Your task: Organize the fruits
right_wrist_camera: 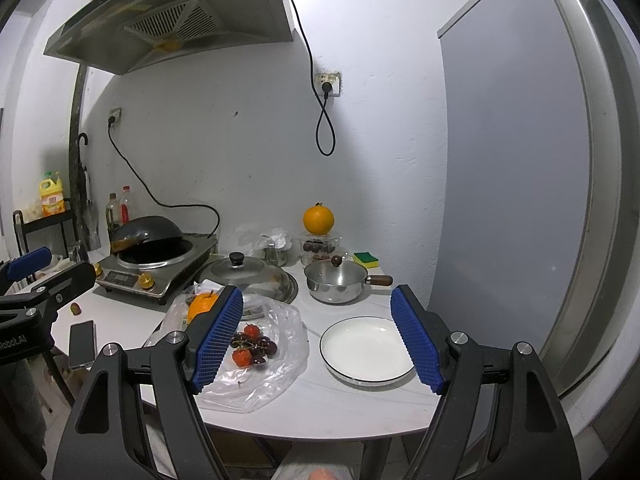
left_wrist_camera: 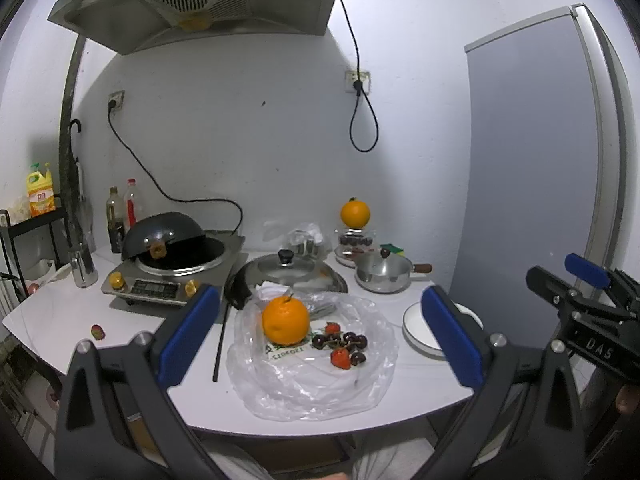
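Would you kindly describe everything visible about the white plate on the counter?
The white plate is round and shallow, glossy like ceramic, with a thin dark line around its rim. It lies flat and looks empty on the white counter, near the front edge, right of the clear plastic bag of fruit and in front of the small steel pot. Nothing appears to touch it; the right gripper hovers open before it.

1. A wok point(left_wrist_camera: 164, 236) is sitting tilted on the cooker point(left_wrist_camera: 176, 272).
2. A lid point(right_wrist_camera: 244, 276) is lying beside a saucepan point(right_wrist_camera: 336, 286).
3. A phone point(right_wrist_camera: 82, 342) is resting at the bench point(right_wrist_camera: 320, 408) edge.
4. A sponge point(right_wrist_camera: 366, 259) is lying behind the saucepan.
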### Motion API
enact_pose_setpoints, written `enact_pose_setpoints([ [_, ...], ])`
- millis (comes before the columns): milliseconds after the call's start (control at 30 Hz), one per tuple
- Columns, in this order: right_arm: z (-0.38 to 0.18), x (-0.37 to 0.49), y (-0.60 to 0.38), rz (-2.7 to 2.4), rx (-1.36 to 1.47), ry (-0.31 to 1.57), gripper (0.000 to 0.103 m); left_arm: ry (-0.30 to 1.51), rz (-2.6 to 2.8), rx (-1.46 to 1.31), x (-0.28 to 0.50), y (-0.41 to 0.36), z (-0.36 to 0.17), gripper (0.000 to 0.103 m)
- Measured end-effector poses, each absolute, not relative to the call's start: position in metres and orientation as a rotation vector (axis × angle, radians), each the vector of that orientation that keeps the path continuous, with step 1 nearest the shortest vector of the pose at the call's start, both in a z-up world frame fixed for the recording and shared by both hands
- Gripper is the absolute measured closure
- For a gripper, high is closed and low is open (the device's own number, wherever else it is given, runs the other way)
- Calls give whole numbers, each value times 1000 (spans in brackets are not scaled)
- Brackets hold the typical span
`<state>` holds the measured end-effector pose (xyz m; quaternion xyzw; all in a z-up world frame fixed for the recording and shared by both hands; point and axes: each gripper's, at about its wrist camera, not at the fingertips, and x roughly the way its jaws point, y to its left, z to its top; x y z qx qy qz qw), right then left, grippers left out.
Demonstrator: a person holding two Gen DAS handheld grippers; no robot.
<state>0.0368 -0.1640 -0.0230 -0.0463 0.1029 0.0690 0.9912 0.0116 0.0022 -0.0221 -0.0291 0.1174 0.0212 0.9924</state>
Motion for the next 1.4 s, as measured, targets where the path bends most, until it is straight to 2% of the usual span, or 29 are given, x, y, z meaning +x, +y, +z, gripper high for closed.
enact_pose_setpoints([
  [1400,-29,38,-159,142,-101,216,24,237,54,-65,12,4,-23,1],
])
